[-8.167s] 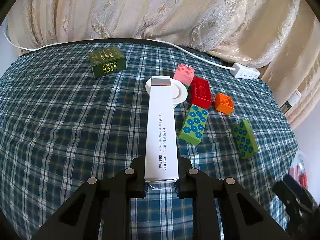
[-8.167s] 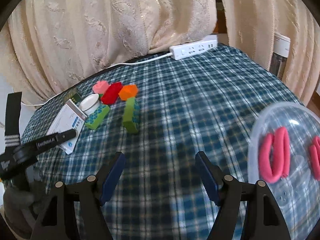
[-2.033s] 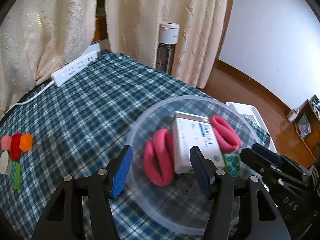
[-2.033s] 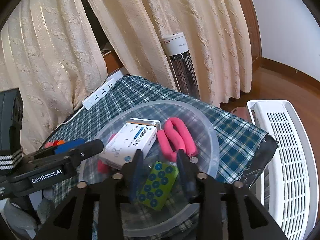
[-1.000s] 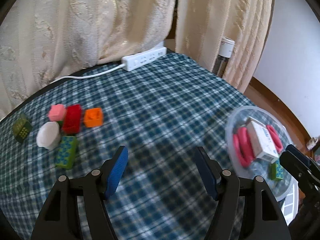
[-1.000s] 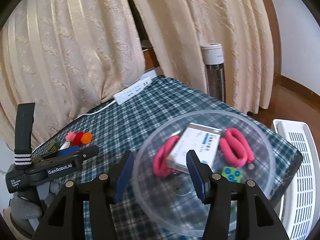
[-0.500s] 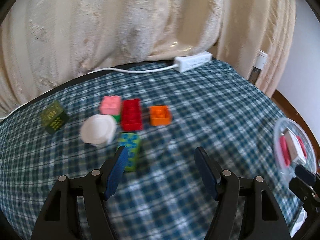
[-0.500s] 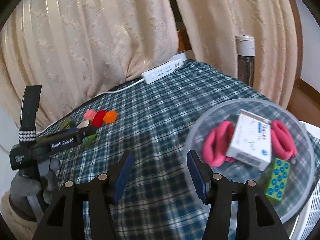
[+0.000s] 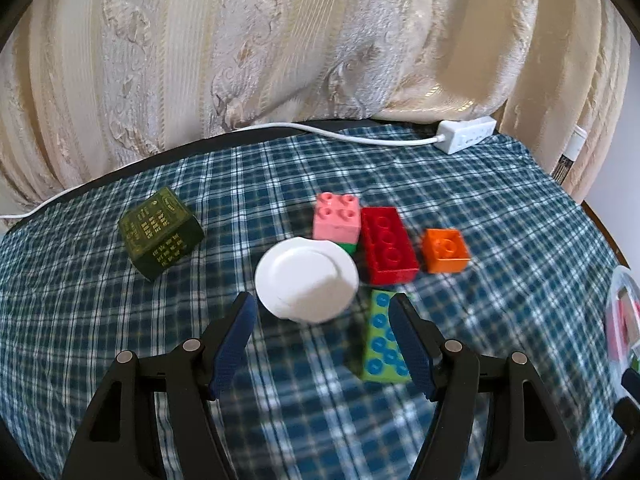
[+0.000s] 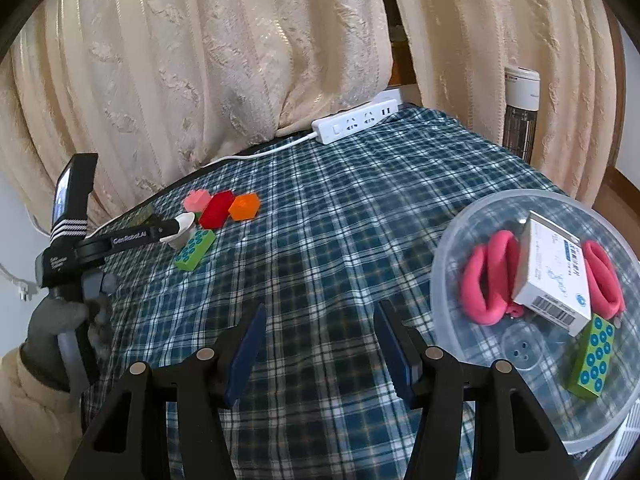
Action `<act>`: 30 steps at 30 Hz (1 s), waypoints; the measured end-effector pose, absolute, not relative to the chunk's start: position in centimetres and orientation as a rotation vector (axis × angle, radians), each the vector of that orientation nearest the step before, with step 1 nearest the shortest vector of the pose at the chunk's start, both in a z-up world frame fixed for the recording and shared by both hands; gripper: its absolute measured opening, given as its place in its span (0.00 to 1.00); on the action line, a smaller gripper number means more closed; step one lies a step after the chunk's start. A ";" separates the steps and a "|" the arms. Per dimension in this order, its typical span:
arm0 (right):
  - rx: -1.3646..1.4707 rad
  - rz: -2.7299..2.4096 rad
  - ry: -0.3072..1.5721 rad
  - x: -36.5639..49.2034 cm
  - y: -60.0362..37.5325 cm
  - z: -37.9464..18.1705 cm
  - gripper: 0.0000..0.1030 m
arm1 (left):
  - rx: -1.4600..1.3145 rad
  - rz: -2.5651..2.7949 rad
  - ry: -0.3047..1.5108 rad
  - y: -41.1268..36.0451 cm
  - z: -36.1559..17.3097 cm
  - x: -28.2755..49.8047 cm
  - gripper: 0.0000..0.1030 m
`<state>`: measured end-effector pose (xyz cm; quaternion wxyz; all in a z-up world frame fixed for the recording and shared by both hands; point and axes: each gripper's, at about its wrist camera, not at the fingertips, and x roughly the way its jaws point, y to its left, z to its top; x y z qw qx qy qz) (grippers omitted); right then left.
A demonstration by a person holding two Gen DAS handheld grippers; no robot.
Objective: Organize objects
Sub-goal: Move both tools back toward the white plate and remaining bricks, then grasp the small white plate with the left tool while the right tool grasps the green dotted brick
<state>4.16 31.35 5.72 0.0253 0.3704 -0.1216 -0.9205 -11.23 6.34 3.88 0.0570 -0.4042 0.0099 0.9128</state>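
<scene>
My left gripper (image 9: pixel 322 326) is open and empty, just short of a white round cup (image 9: pixel 306 280) on the plaid cloth. Around the cup lie a pink brick (image 9: pixel 336 216), a red brick (image 9: pixel 388 244), an orange brick (image 9: pixel 446 250), a green brick with blue dots (image 9: pixel 382 340) by my right finger, and a dark green box (image 9: pixel 160 232). My right gripper (image 10: pixel 320 344) is open and empty over the cloth. To its right a clear round bowl (image 10: pixel 460 232) holds a white medicine box (image 10: pixel 554 276), pink loops (image 10: pixel 486 280) and another green brick (image 10: pixel 592 356).
Cream curtains hang behind the table. A white power strip (image 10: pixel 356 120) with its cord lies at the table's far edge. A white heater (image 10: pixel 520 112) stands beyond the table on the right. The left gripper and hand (image 10: pixel 80 248) show at the right wrist view's left.
My left gripper has swung from the bowl back to the brick cluster and closed in on the white cup. My right gripper has pulled back from the bowl, leaving the green brick inside.
</scene>
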 end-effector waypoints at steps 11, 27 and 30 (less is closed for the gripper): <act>1.174 -2.816 -0.332 2.9 29.4 5.3 0.58 | -1.281 2.707 0.046 6.2 2.4 -14.4 0.69; 1.231 -2.717 -0.205 -1.0 24.1 4.4 0.59 | -1.285 2.717 0.069 5.9 1.6 -15.6 0.70; 1.243 -2.708 -0.171 -2.0 23.0 4.2 0.59 | -1.259 2.713 0.073 5.8 1.4 -15.5 0.66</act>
